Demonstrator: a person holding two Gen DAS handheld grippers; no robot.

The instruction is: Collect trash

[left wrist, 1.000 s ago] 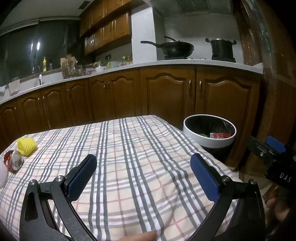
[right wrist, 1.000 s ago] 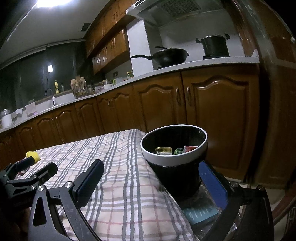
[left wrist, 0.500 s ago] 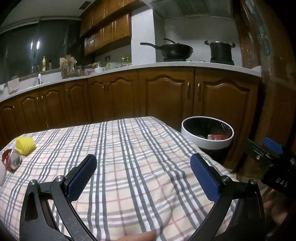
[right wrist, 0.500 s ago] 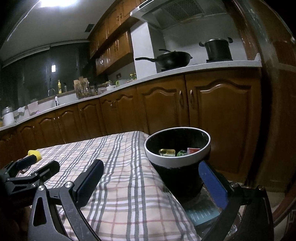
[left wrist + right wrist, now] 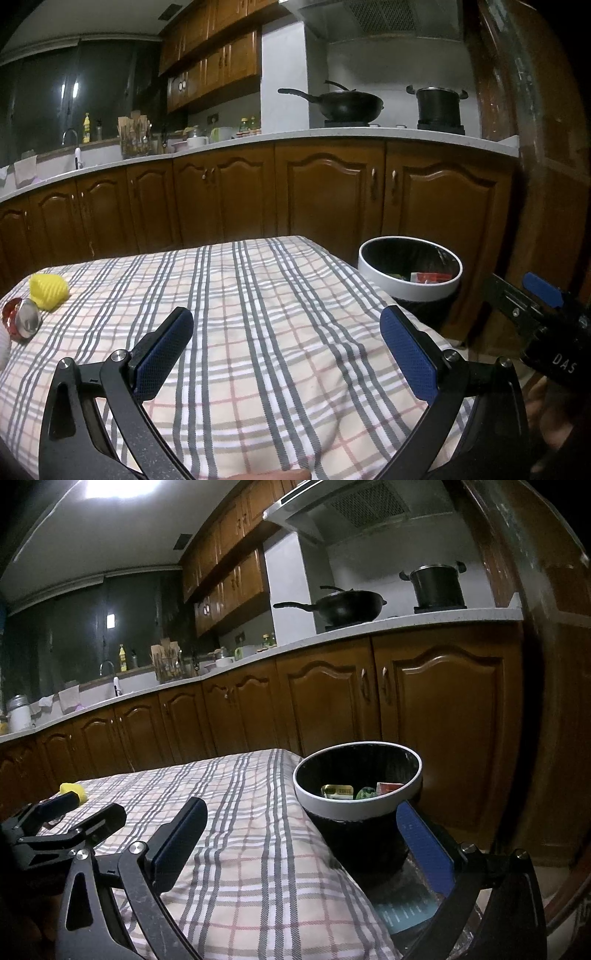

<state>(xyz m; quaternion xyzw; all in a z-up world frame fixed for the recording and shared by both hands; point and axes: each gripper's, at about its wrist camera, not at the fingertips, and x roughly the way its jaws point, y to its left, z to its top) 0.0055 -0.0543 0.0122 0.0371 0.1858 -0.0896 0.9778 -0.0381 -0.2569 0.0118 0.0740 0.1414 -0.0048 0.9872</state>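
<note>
Left gripper (image 5: 284, 347): jaws spread wide, nothing between them, held over the near middle of the table (image 5: 258, 295).
Right gripper (image 5: 299, 834): also spread wide and holding nothing, off the table's right edge, pointed at the bin.
Bin (image 5: 410, 291): white-rimmed, black-lined, standing just beside the table's right edge; a few wrappers already lie inside.
Yellow piece (image 5: 48, 291): at the far left edge of the table; crumpled and ridged, probably paper or foam, so light and soft.
Red and silver piece (image 5: 20, 323): just beside it, nearer the left edge; looks like shiny foil or a small lid, though the fisheye rim blurs it.
Handling: both should weigh little; the shiny one may slip.
Hold: pinch the yellow piece across its narrower width.
Axis: its long side seems to run roughly along the left edge.
</note>
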